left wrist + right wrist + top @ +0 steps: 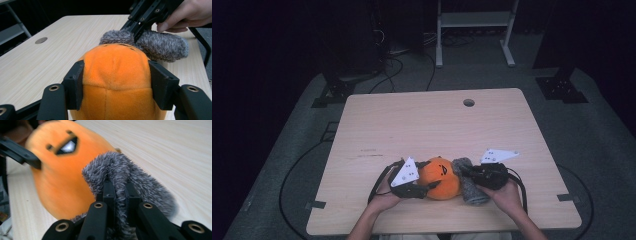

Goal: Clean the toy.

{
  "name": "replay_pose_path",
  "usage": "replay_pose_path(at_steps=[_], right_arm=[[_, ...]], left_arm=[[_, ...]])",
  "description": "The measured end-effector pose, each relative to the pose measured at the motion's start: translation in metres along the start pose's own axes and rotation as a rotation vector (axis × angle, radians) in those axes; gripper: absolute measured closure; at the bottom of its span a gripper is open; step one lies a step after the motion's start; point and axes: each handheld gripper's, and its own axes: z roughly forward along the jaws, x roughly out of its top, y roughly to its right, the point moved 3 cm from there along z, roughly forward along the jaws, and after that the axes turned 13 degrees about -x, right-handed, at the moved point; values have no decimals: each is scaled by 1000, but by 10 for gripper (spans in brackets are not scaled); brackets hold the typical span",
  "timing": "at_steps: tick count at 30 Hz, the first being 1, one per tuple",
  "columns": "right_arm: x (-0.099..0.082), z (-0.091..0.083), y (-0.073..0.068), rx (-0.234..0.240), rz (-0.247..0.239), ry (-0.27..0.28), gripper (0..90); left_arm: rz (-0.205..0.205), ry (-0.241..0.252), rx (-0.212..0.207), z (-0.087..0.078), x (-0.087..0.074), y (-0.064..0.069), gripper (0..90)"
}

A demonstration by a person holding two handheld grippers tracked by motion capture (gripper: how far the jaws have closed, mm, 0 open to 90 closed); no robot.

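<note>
An orange plush ball (441, 177) with a black stitched face lies near the table's front edge. My left gripper (428, 175) comes at it from the left, and in the left gripper view its two black pads (75, 83) press into both sides of the plush (115, 72); it is shut on it. A grey fuzzy cloth piece (471, 187) lies against the plush's right side. My right gripper (120, 192) is shut on a fold of that grey piece (130, 172), with the orange plush (60, 175) right behind it. The left gripper view shows the right gripper (136, 30) pinching the grey fur (160, 46).
The light wooden table (422, 125) has a round cable hole (468, 102) near its far edge. Behind the table, a white frame (472, 22) and black stands sit on the grey floor, with cables trailing. My hands (507, 195) hold the grippers at the front edge.
</note>
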Motion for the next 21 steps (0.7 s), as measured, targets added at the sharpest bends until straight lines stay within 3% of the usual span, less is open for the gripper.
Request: replay_pose_path(at_steps=[3, 6, 11, 15, 19, 21], right_arm=[[6, -8, 0, 3, 3, 34, 822], [19, -22, -10, 36, -12, 95, 821], [19, -18, -28, 92, -30, 78, 821], [10, -1, -26, 62, 2, 21, 821], [2, 10, -16, 35, 37, 3, 821], [1, 11, -14, 11, 34, 3, 821]], left_arm=[[-31, 2, 28, -4, -1, -6, 369], [-73, 9, 64, -9, -2, -12, 365], [-128, 11, 82, -5, -4, -14, 353], [-173, 19, 51, -2, -3, -14, 272], [-197, 29, -37, -4, -3, -14, 217], [-176, 34, -80, -8, -4, -13, 214]])
